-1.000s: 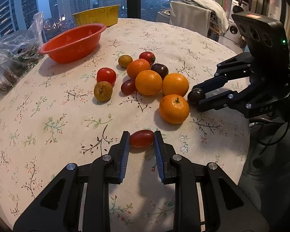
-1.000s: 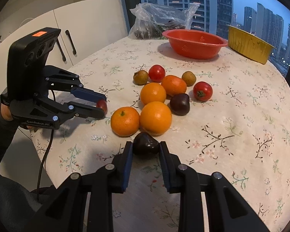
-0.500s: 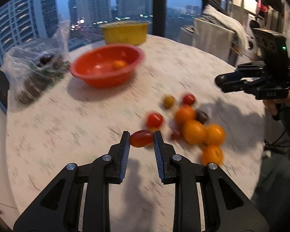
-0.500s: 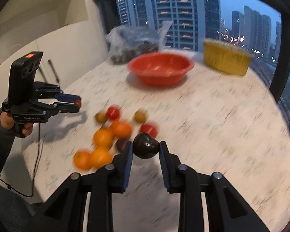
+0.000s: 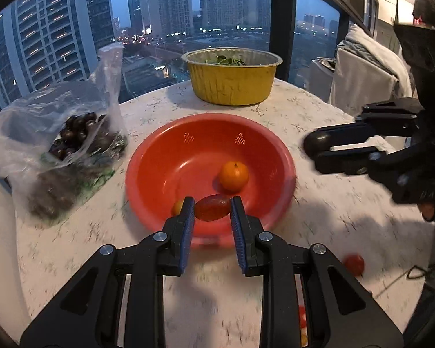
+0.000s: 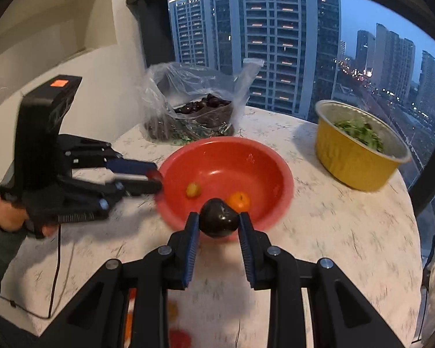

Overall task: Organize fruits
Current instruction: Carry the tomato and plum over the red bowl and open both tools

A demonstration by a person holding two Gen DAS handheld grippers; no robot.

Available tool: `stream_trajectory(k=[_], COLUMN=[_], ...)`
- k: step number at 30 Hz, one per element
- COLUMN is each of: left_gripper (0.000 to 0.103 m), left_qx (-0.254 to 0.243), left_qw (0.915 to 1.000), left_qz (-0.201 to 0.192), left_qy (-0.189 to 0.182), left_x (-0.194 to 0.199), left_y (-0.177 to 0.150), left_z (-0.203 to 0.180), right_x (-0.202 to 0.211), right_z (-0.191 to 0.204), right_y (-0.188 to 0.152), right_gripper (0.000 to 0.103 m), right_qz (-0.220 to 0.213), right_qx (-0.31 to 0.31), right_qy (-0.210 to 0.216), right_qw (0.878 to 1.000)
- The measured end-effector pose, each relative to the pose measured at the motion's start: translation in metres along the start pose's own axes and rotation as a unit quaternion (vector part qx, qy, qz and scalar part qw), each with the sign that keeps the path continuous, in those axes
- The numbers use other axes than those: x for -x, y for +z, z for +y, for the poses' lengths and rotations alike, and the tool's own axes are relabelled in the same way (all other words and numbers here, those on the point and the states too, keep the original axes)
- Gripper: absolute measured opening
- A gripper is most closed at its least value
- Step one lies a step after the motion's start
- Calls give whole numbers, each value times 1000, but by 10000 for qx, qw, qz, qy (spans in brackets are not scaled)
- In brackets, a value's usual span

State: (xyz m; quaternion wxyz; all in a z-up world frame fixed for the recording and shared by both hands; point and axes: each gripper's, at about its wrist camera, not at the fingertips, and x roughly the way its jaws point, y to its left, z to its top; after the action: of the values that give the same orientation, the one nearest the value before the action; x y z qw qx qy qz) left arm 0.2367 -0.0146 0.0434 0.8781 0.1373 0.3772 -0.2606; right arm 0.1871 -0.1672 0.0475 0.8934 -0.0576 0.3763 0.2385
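Note:
My left gripper [image 5: 212,207] is shut on a small oblong red tomato [image 5: 212,207], held over the near rim of the red bowl [image 5: 264,142]. My right gripper [image 6: 219,217] is shut on a dark purple fruit [image 6: 219,217] just above the bowl's [image 6: 275,162] near edge. Inside the bowl lie an orange [image 5: 234,175] and a small yellow fruit [image 6: 193,190]. In the left wrist view the right gripper [image 5: 316,146] comes in from the right with the dark fruit at its tips. In the right wrist view the left gripper [image 6: 155,177] reaches the bowl's left rim.
A clear plastic bag of dark fruit [image 5: 72,142] lies left of the bowl. A yellow foil tub with greens [image 5: 232,75] stands behind it. Loose red fruit [image 5: 353,264] lies on the floral tablecloth near the front. A window lies beyond the table's far edge.
Both grippers have lifted off the fruit pile and swung across the table to the red bowl, each still holding its fruit. The pile has dropped out of view behind them.

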Motion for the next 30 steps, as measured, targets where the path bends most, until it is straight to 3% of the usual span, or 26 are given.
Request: stream_trajectory(k=[5,16,30], left_gripper=[23,24,25], left_qx=[-34,23,205], left_qw=[9996,9986,9985], left_qz=[279,519,497], left_qy=[47,-12,-95], left_x=[-38,-73,-86], left_y=[6,3,2], left_z=[-6,-8,-6], right_x=[-42,-110,-133], right_z=[-7,-17,-16], right_y=[20,45,35], right_gripper=[29,30,30], right_qz=[329,766,1018], right_qx=[-72,-156,-35], right_qy=[43,-205,-349], right_qw=[9994,9967,9942])
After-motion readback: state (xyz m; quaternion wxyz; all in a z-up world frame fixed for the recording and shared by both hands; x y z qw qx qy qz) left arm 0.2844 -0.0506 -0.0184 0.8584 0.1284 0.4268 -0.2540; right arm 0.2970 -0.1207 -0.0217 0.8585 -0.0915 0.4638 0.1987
